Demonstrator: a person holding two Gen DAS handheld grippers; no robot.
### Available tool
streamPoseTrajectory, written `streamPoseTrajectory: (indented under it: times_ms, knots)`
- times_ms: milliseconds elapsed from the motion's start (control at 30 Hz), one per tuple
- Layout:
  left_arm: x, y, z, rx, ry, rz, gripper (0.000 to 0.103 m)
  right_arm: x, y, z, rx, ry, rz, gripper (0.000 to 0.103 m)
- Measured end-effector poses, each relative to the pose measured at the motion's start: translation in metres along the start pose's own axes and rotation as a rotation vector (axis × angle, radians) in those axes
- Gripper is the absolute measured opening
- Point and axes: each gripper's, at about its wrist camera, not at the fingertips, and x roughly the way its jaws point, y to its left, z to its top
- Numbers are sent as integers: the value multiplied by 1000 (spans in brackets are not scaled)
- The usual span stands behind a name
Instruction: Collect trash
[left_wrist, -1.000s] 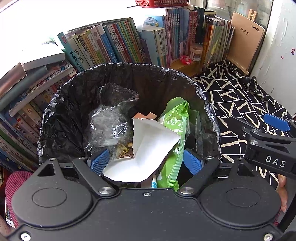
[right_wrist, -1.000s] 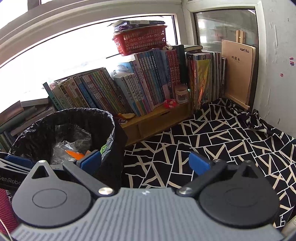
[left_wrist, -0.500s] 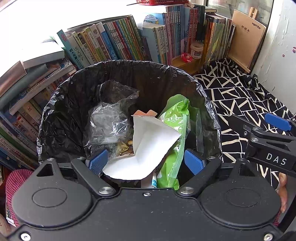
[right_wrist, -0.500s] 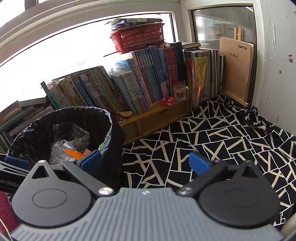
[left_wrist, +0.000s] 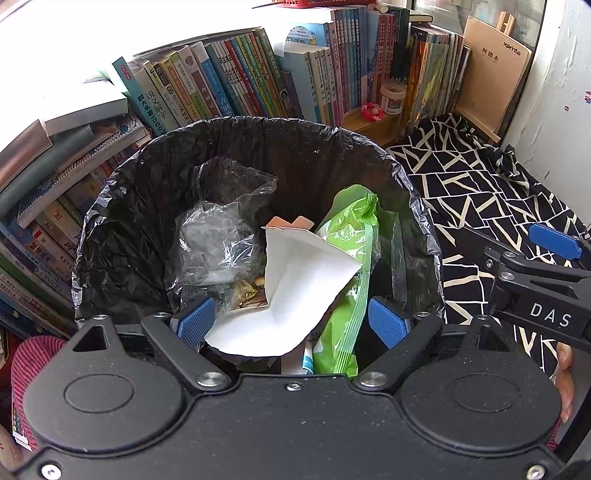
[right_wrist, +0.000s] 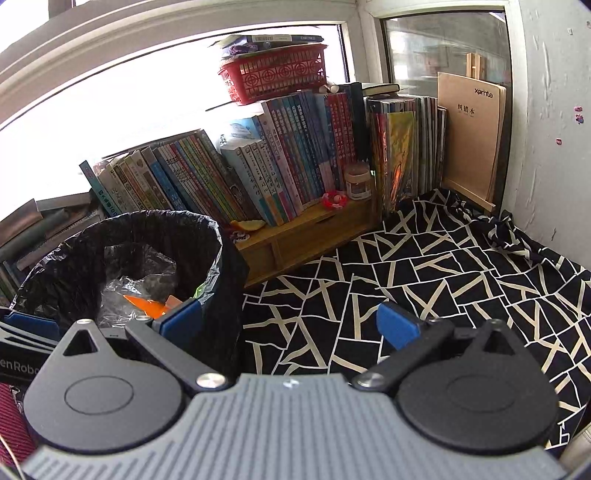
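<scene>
A bin with a black liner holds trash: a white folded carton, a green snack bag and crumpled clear plastic. My left gripper hangs open just over the bin's near rim, the carton and bag lying loose in the bin below its blue pads. My right gripper is open and empty, beside the bin on its right, over the black-and-white patterned cloth. The right gripper also shows at the right edge of the left wrist view.
Rows of books line the window sill behind the bin, with stacked books to its left. A wooden shelf holds a small jar. A red basket sits on the books. A wall closes the right side.
Both grippers have drawn back and up slightly from the bin; the trash inside has not moved.
</scene>
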Motion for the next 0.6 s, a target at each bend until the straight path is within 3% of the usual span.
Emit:
streamPoseTrajectory:
  times_ms: [600]
  knots:
    - [3,1,-1,-1,11,7,90,0,0,0,0,1,-1,103]
